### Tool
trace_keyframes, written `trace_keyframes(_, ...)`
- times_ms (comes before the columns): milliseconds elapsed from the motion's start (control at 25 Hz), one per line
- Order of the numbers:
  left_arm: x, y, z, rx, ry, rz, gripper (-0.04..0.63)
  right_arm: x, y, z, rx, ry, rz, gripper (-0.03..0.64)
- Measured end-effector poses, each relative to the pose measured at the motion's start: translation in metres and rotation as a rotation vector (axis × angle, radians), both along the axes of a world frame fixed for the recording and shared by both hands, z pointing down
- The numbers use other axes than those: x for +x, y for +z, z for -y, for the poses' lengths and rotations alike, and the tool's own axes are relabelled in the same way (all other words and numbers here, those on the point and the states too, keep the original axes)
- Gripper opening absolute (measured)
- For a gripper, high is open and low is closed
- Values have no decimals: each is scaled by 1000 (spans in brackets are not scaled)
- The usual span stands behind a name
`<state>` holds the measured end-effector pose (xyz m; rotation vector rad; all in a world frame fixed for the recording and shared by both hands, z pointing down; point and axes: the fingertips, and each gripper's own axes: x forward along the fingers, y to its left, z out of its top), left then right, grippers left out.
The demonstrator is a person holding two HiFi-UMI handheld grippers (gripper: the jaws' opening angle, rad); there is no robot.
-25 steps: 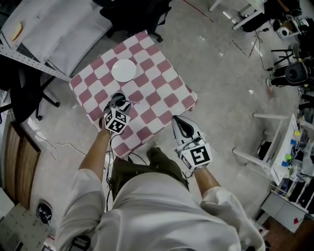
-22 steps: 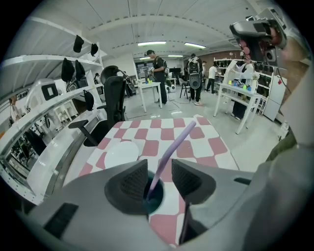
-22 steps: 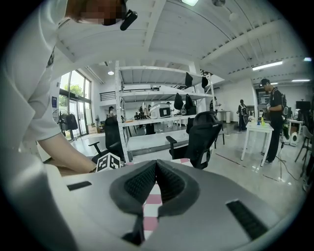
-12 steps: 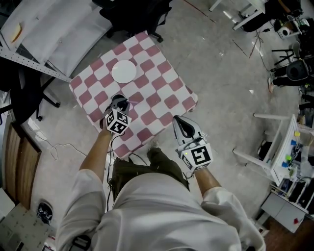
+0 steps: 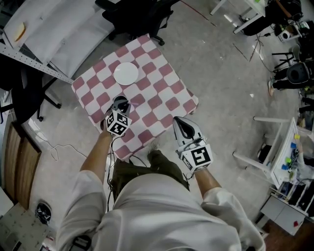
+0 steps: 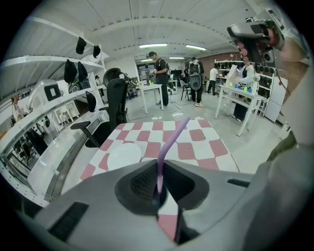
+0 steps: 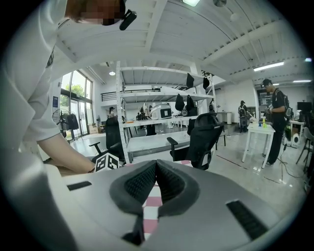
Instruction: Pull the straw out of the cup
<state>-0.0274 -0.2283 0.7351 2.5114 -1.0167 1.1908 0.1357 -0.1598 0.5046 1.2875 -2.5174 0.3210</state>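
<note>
A purple straw (image 6: 169,139) rises bent from between the pads of my left gripper (image 6: 159,169), whose jaws are closing and pinch its lower part. In the head view that gripper (image 5: 119,105) hangs over a small dark cup (image 5: 117,101) on the pink-and-white checked table (image 5: 162,93), with the straw (image 5: 128,103) poking out to the right. The jaws hide the cup in the left gripper view. My right gripper (image 5: 179,121) hovers at the table's near right edge, shut, with nothing between its jaws (image 7: 156,164).
A white plate (image 5: 126,73) lies on the far half of the table, also seen as the plate (image 6: 123,155) left of the straw. Black office chairs (image 5: 135,14) stand behind the table. A metal shelf (image 5: 34,34) runs along the left, and white desks with people stand farther off.
Both hands stay where they were. The head view has shifted slightly. The left jaws appear to have drawn in around the straw.
</note>
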Motion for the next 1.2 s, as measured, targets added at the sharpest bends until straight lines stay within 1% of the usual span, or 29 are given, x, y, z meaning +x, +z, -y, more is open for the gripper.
trace_keyframes(280, -5, -13, 0, 20, -19, -15, 35, -7, -5, -2, 12, -17, 5, 4)
trace_keyframes(640, -14, -40, -1, 61, -61, -57, 35, -17, -13, -4, 35, -34, 16, 5)
trace_keyframes(1200, -26, -100, -12, 150, -114, -133, 35, -31, -29, -11, 77, -58, 38, 5)
